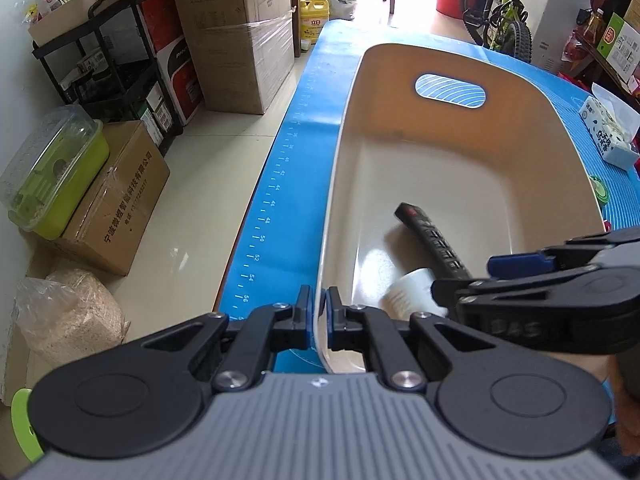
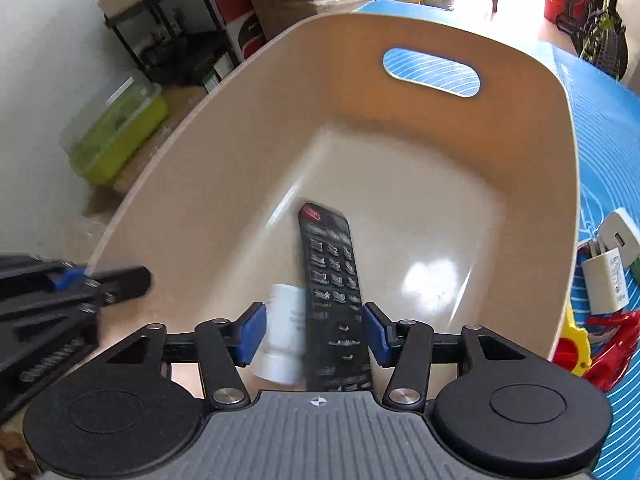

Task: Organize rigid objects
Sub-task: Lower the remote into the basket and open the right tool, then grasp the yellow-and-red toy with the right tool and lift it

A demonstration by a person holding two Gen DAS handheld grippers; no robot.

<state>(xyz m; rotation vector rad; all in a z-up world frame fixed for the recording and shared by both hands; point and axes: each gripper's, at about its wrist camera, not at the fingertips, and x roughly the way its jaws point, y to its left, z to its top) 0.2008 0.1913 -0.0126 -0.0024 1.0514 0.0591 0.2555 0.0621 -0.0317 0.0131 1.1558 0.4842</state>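
Note:
A beige plastic basket [image 1: 440, 128] [image 2: 420, 148] with a handle slot stands on the blue mat [image 1: 288, 208]. My left gripper [image 1: 318, 312] is shut on the basket's near-left rim, one finger outside the wall and one inside. A black remote [image 1: 432, 240] [image 2: 332, 280] lies lengthwise in the basket, blurred in the right wrist view. It leans beside a small white bottle [image 1: 408, 292] [image 2: 284, 328]. My right gripper [image 2: 314, 332] [image 1: 472, 276] hangs over the basket's near end. Its blue pads stand apart on either side of the remote and bottle without pressing them.
White chargers [image 2: 608, 272] and a red and yellow toy [image 2: 600, 352] lie on the mat right of the basket, with a tissue pack [image 1: 608, 136] farther back. Cardboard boxes [image 1: 116, 200], a green lidded container [image 1: 56, 172] and a black shelf stand on the floor to the left.

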